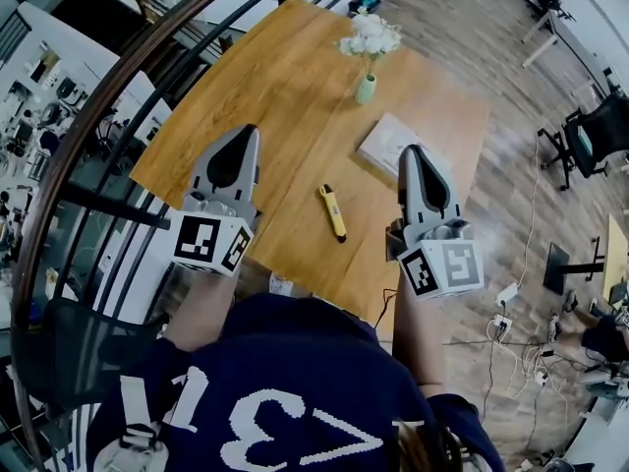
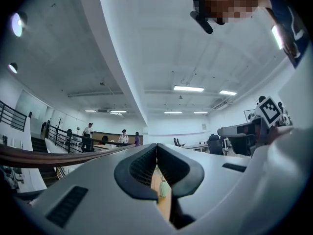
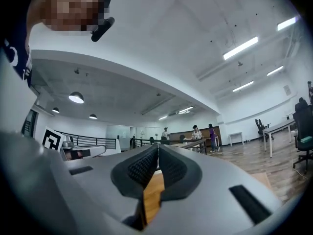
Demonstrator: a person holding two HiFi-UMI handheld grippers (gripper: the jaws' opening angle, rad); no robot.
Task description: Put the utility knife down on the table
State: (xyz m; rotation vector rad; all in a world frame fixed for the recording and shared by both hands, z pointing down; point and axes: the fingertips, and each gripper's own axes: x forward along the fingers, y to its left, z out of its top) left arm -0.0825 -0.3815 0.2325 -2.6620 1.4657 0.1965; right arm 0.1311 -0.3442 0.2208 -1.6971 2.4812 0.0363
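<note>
A yellow utility knife (image 1: 333, 212) lies flat on the wooden table (image 1: 285, 96), between my two grippers and apart from both. My left gripper (image 1: 248, 132) is raised above the table's left part, jaws shut with nothing in them; in its own view the tips meet (image 2: 156, 147) and a strip of table and the vase show below. My right gripper (image 1: 410, 152) is held up to the knife's right, also shut and empty, tips together (image 3: 158, 148). Both point about level across the room.
A pale green vase with white flowers (image 1: 368, 52) stands at the table's far side. A white flat box (image 1: 385, 147) lies near the right gripper. A dark curved railing (image 1: 108, 96) runs along the left. Office chairs and floor cables sit to the right.
</note>
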